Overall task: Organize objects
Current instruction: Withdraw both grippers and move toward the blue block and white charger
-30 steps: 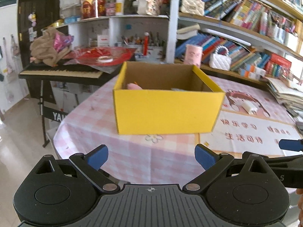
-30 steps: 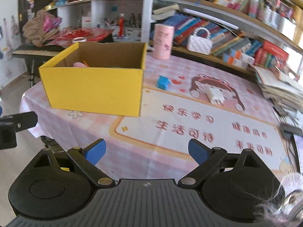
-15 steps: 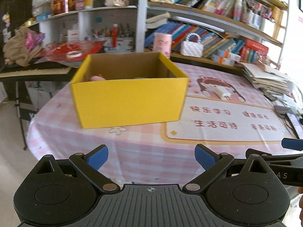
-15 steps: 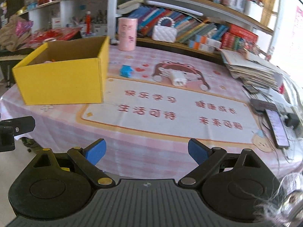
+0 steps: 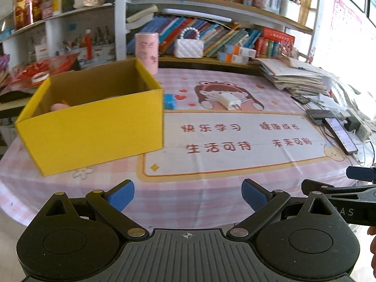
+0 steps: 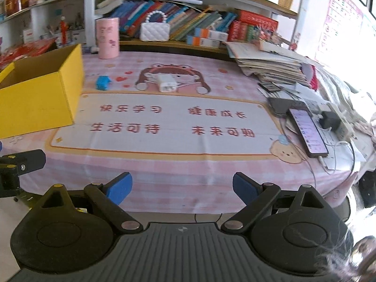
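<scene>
A yellow cardboard box (image 5: pixel 94 127) stands open on the left of the pink tablecloth, with a pink object (image 5: pixel 58 106) inside; the box also shows in the right wrist view (image 6: pixel 35 96). A small blue toy (image 6: pixel 102 82) lies just right of the box, seen too in the left wrist view (image 5: pixel 169 101). A white charger (image 6: pixel 166 83) lies on the cartoon print, also in the left wrist view (image 5: pixel 231 100). My left gripper (image 5: pixel 188 193) is open and empty at the table's near edge. My right gripper (image 6: pixel 182 188) is open and empty, to the right of the left one.
A pink cylinder (image 6: pixel 107 38) and a white handbag (image 6: pixel 155 30) stand at the back by bookshelves. A stack of papers (image 6: pixel 270 65), phones (image 6: pixel 307 129) and a power strip with cables (image 6: pixel 333 122) crowd the right side.
Both grippers have swung to the right, so the box has shifted left in both views and the table's right side has come into view. Both stay open and empty.
</scene>
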